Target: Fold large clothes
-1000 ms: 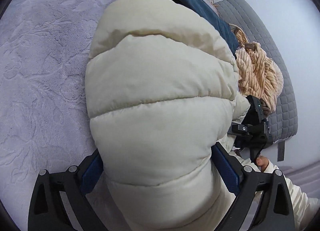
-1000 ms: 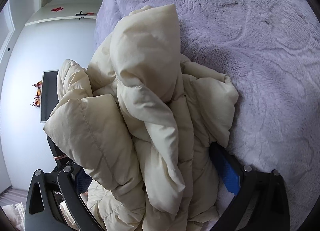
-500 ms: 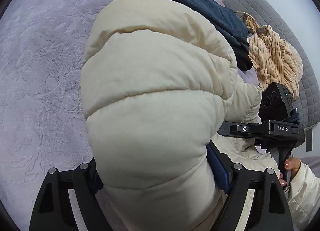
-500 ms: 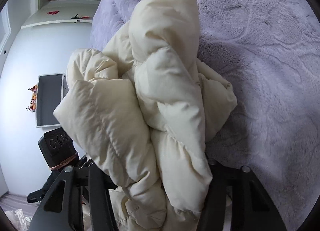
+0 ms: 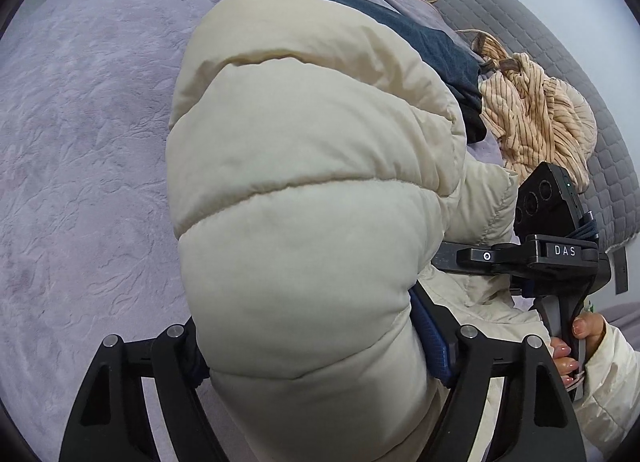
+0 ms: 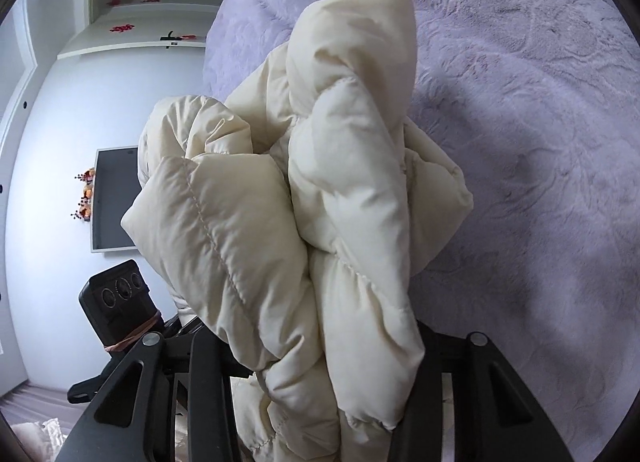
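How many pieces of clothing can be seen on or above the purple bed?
3: a cream quilted puffer jacket clamped in both grippers; dark blue denim jeans behind it; a beige striped knit garment beside the grey quilted headboard. Others may be hidden.

Bedroom – lilac bedspread, wall television

Free room: open lavender bed cover left of the cream puffer jacket. Obstructions: jeans, striped top and grey headboard at right; jacket bulk fills both fingers' spans.
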Demonstrator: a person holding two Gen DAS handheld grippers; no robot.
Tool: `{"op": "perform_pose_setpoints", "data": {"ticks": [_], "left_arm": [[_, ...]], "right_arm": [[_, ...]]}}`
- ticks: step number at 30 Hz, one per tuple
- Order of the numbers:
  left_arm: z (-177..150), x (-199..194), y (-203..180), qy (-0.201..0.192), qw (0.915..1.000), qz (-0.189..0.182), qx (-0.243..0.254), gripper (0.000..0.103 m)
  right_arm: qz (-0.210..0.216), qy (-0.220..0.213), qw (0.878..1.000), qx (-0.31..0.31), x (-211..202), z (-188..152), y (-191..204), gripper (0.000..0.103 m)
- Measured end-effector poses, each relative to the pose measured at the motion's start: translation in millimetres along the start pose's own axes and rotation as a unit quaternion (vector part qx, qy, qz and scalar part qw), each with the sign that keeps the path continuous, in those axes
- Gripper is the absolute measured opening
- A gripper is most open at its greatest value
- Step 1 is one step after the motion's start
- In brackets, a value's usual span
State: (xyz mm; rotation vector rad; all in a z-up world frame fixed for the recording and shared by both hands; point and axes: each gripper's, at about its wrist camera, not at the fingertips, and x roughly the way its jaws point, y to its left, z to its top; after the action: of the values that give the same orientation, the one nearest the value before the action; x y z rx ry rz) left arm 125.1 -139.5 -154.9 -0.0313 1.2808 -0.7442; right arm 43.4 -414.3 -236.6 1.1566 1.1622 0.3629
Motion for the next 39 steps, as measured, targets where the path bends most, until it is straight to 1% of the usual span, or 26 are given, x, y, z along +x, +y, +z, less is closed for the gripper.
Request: {"op": "perform_pose_setpoints", "data": {"ticks": [5, 11, 16, 19, 21, 29, 30, 31, 34, 35, 37, 38, 39], "left_arm": [[-27, -34, 22, 0.000, 0.9998, 0.017, -0.007, 0.081], [-67, -55, 59, 0.020, 0.9983, 0.043, -0.035, 0.081], [-101, -56, 86, 0.039, 0.9956, 0.066, -0.054, 0.081], [-117, -45, 99, 0.054, 0.9935, 0.075, -0.067, 0.081], [-125, -38, 105, 0.056, 0.9928, 0.081, -0.069, 0.082], [-131, -18, 110, 0.051, 0.9912, 0.097, -0.074, 0.088], [-132, -16, 110, 0.051, 0.9909, 0.098, -0.076, 0.088], [-132, -16, 111, 0.052, 0.9908, 0.099, -0.077, 0.088], [-132, -13, 112, 0.053, 0.9906, 0.099, -0.078, 0.091], [-132, -13, 112, 0.053, 0.9904, 0.100, -0.080, 0.091], [-131, -11, 111, 0.053, 0.9902, 0.100, -0.082, 0.091], [-131, -11, 112, 0.054, 0.9901, 0.101, -0.083, 0.092], [-125, -6, 105, 0.054, 0.9899, 0.101, -0.084, 0.092]], "right_arm": [[0.007, 0.014, 1.000, -0.002, 18, -25, 20, 0.044], [0.010, 0.045, 0.999, 0.008, 59, -51, 30, 0.044], [-0.004, 0.073, 0.997, 0.010, 96, -69, 32, 0.044], [-0.022, 0.083, 0.996, 0.008, 113, -75, 32, 0.044], [-0.035, 0.087, 0.996, 0.008, 121, -73, 32, 0.044], [-0.065, 0.082, 0.994, 0.019, 129, -64, 34, 0.045], [-0.067, 0.081, 0.994, 0.021, 130, -71, 39, 0.045], [-0.070, 0.079, 0.994, 0.023, 129, -73, 40, 0.047], [-0.089, 0.077, 0.993, 0.021, 137, -84, 59, 0.052], [-0.100, 0.079, 0.992, 0.020, 134, -90, 64, 0.057], [-0.122, 0.079, 0.989, 0.015, 129, -90, 74, 0.062], [-0.133, 0.078, 0.988, 0.009, 124, -90, 78, 0.063], [-0.144, 0.076, 0.987, 0.003, 118, -90, 84, 0.063]]}}
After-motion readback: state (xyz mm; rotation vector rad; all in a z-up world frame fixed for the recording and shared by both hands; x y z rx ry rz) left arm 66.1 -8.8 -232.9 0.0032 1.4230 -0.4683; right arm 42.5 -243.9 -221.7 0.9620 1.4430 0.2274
